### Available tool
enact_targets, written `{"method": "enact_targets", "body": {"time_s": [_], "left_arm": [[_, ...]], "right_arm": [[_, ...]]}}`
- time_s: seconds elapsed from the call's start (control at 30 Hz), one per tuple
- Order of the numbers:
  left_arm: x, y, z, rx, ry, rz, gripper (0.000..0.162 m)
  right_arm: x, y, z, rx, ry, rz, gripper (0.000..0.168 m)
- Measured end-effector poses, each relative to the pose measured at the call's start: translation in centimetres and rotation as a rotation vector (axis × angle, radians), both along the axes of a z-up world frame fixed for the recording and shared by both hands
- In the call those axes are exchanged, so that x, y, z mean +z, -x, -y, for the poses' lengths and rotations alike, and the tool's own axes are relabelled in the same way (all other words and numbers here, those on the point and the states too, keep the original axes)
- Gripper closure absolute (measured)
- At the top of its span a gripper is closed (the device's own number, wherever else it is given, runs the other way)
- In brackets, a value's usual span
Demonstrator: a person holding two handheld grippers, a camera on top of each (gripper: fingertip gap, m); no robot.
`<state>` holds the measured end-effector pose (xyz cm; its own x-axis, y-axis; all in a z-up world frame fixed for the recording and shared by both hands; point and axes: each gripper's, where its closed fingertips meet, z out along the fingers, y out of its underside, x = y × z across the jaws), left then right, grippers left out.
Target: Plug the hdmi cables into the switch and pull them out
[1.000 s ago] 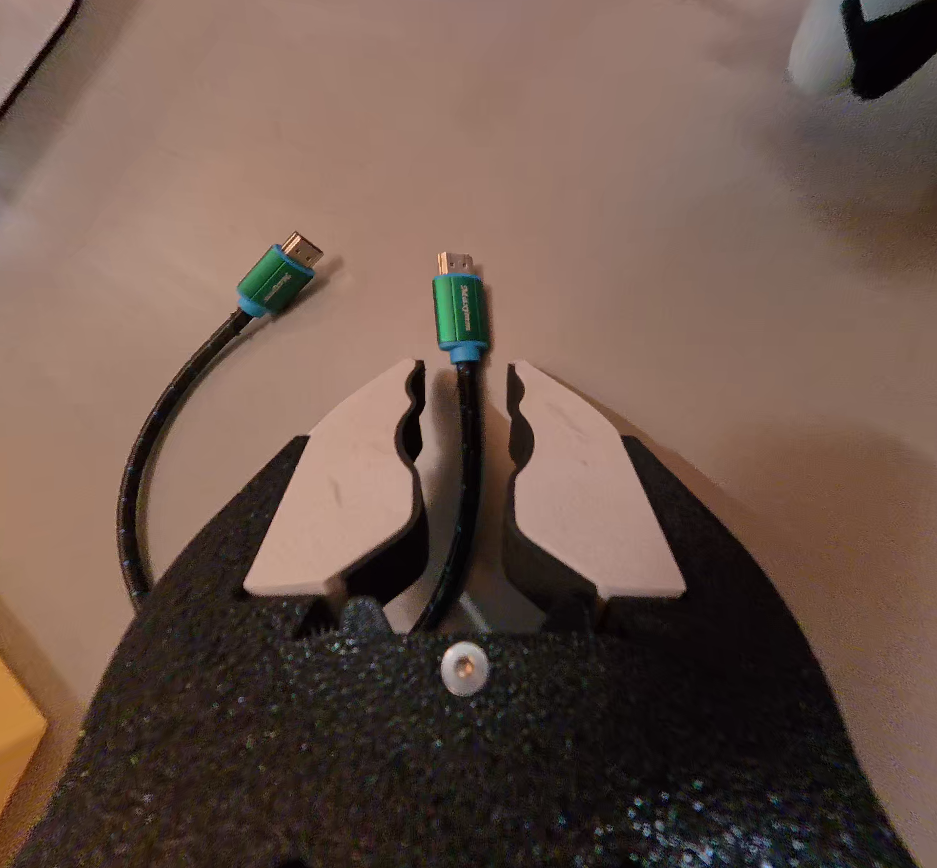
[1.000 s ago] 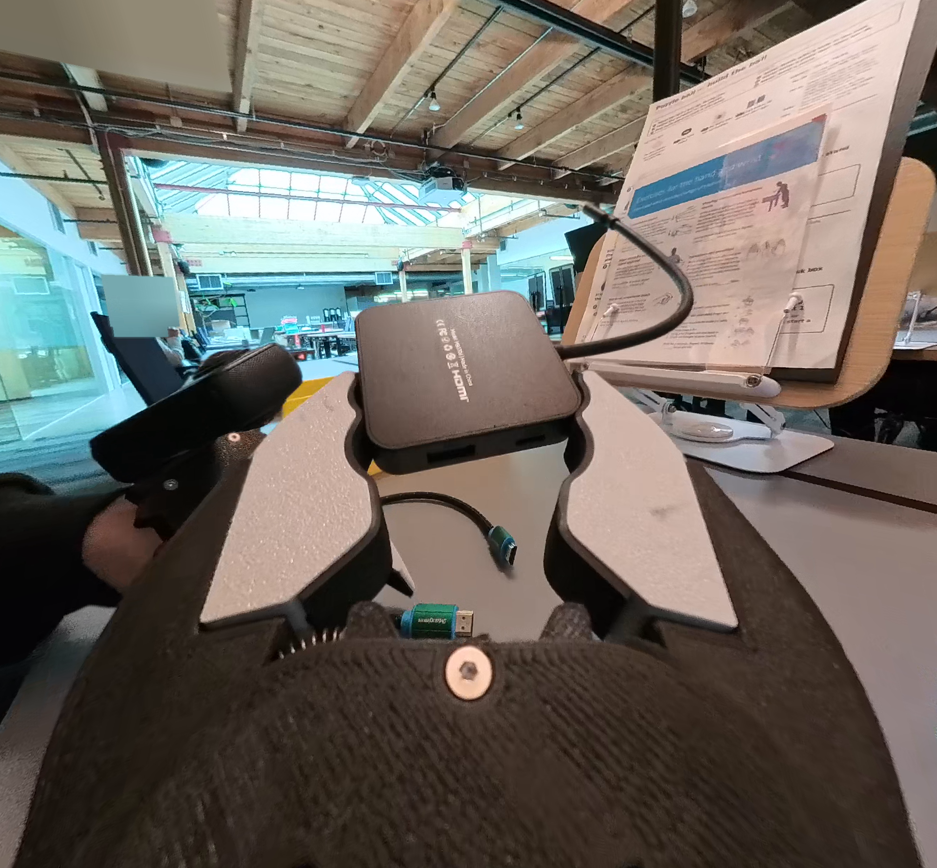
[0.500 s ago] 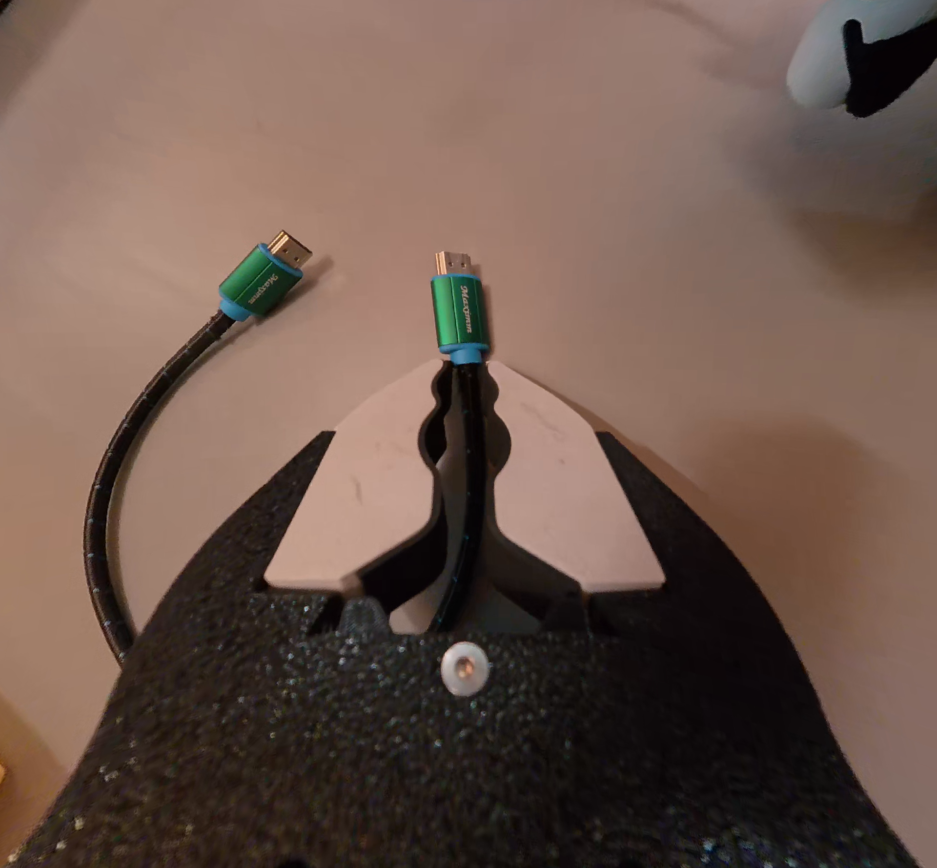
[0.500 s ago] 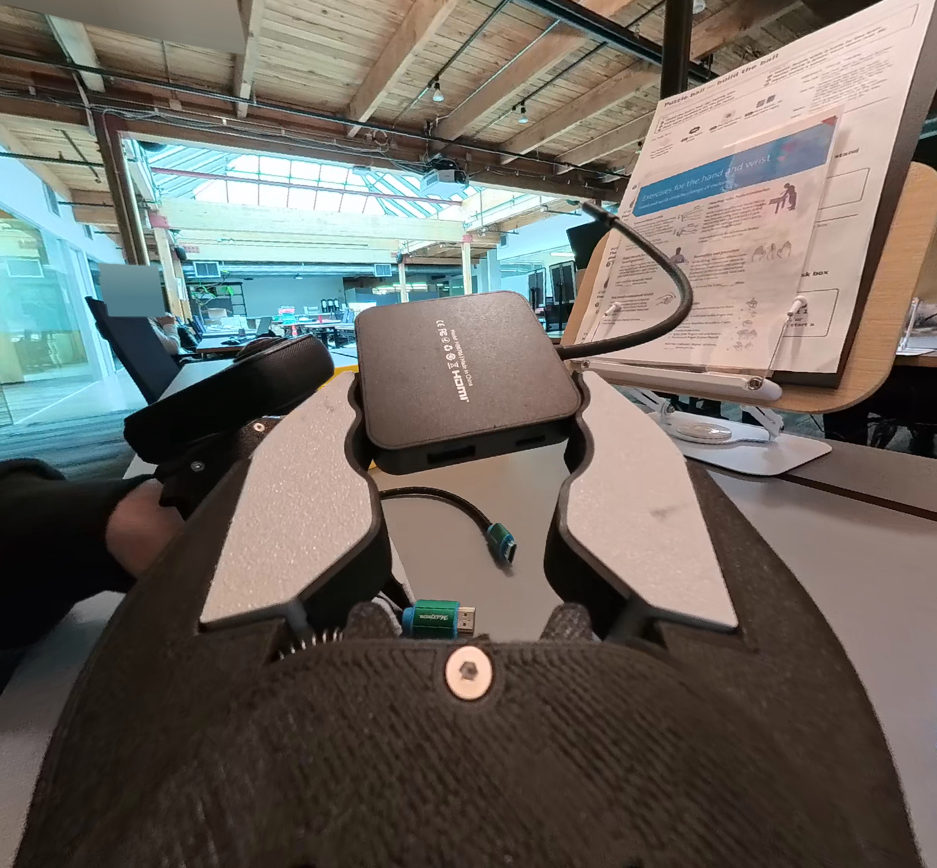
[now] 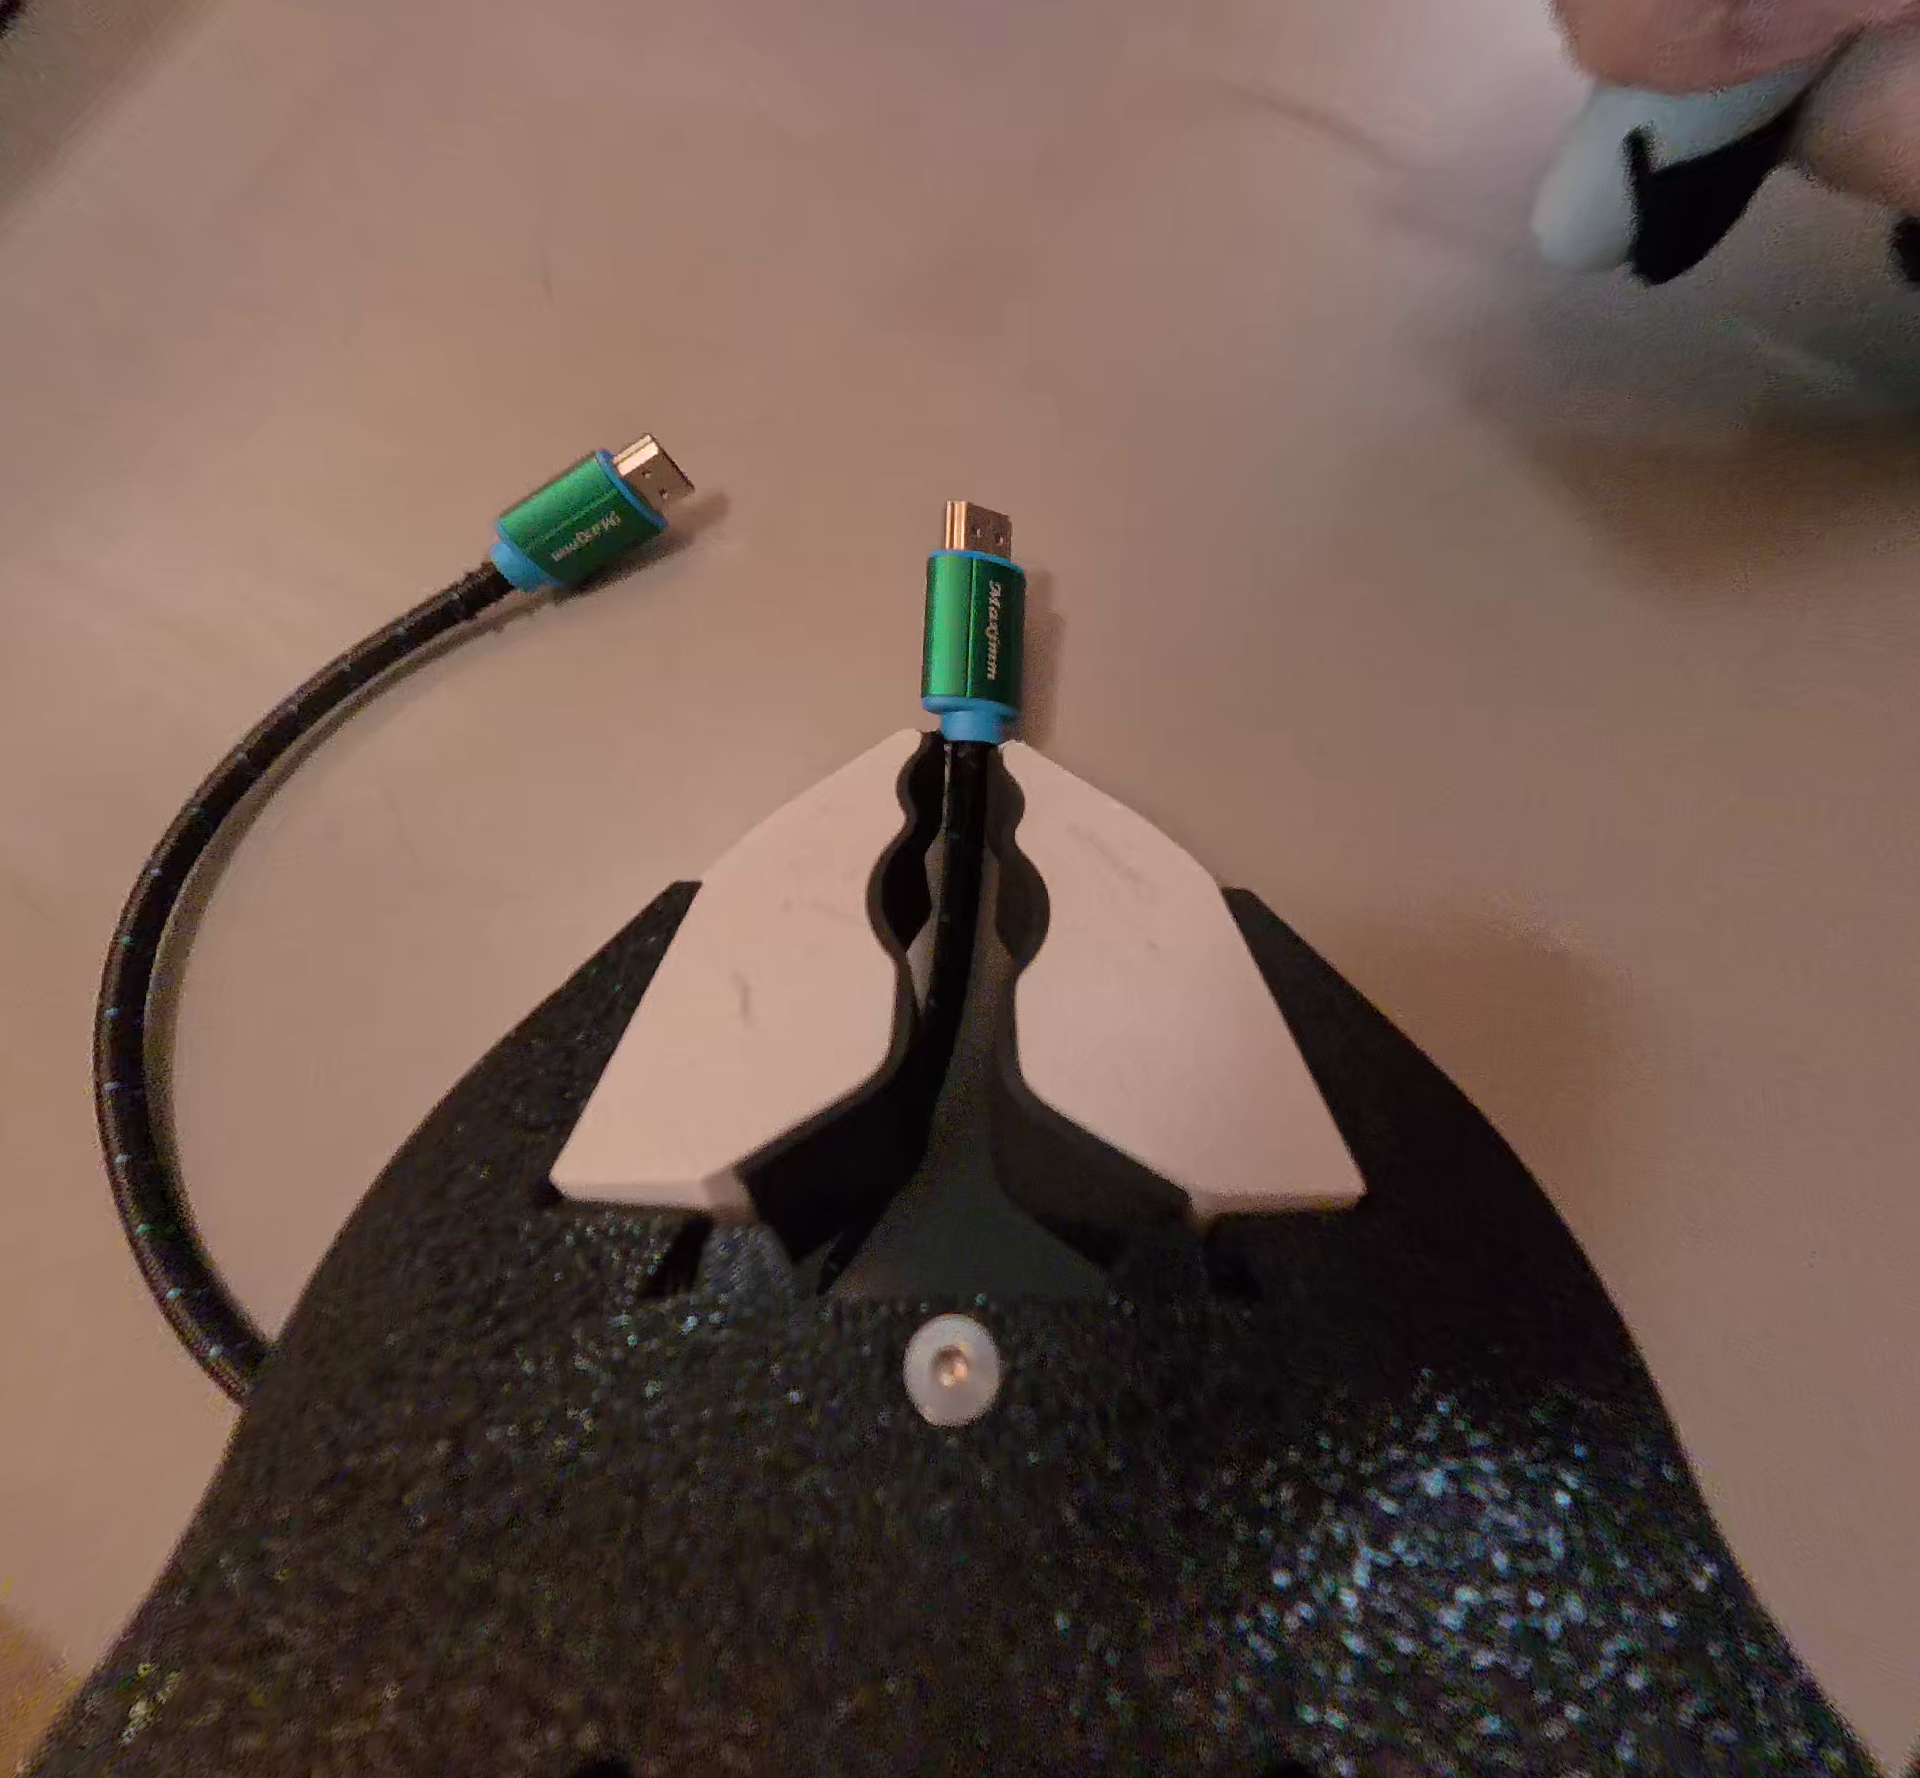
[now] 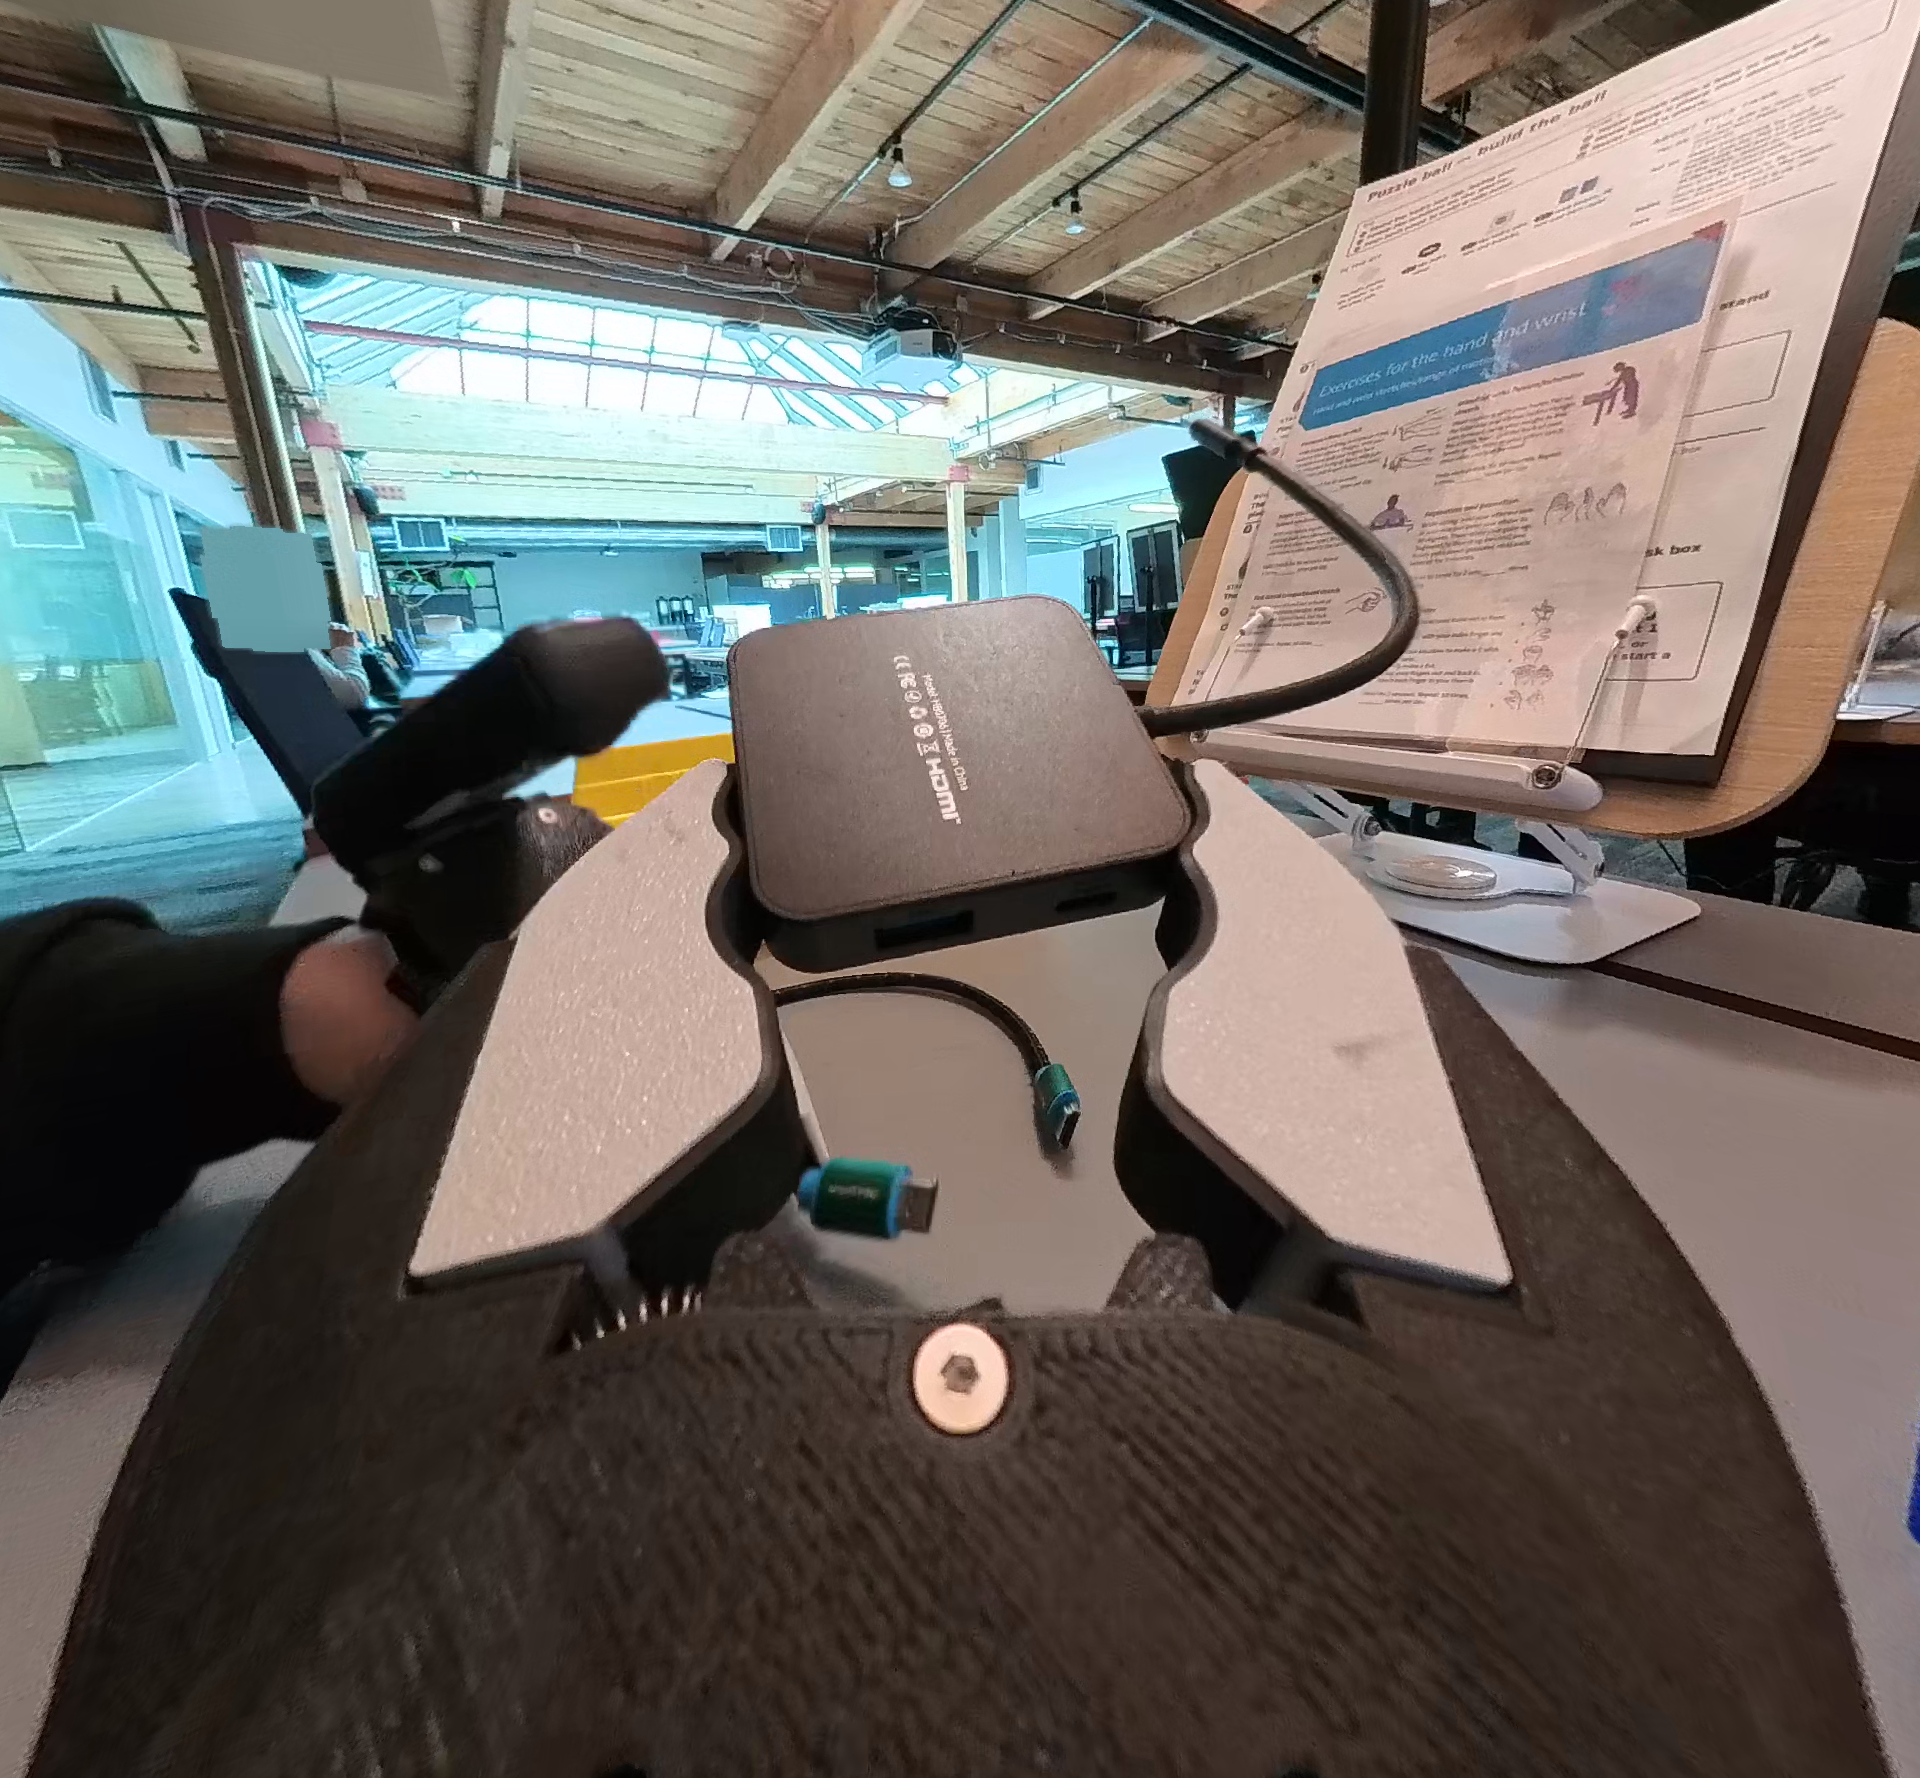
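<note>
In the left wrist view I see the second cable lying loose on the table, left of my left gripper, whose fingers are now closed on the first cable just behind its green plug; a second ago they stood apart. Only the right wrist view shows the switch, clamped between the right gripper fingers, raised above the table, unchanged, with a document stand at far right.

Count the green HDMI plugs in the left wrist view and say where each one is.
2. One green plug sticks out just past the left gripper, which is shut on its cable. The other plug lies loose on the table, farther left.
</note>
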<state>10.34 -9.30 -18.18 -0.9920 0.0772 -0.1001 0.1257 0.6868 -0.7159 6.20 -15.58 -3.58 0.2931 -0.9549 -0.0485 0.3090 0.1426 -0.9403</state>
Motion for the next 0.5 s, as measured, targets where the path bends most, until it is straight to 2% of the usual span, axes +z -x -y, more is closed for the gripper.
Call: {"method": "enact_targets", "body": {"time_s": [0.03,0.17,0.3,0.4,0.5], "left_arm": [[0.7,-0.1,-0.1,-0.003,0.019,-0.016,0.155],[3.5,-0.5,-0.8,-0.03,0.077,-0.064,0.154],[5.7,0.1,-1.8,-0.125,0.071,-0.142,0.154],[7.5,1.2,-3.1,-0.263,0.005,-0.199,0.154],[9.2,1.7,-4.9,-0.395,-0.113,-0.165,0.154]], "right_arm": [[0.0,0.0,-0.1,0.001,0.005,-0.002,0.091],[-0.4,-0.1,-1.3,0.064,0.037,-0.018,0.091],[-0.9,0.2,-3.7,0.196,0.11,-0.035,0.091],[-1.3,0.7,-5.4,0.291,0.16,-0.034,0.091],[-1.0,1.2,-6.0,0.322,0.178,-0.003,0.091]]}}
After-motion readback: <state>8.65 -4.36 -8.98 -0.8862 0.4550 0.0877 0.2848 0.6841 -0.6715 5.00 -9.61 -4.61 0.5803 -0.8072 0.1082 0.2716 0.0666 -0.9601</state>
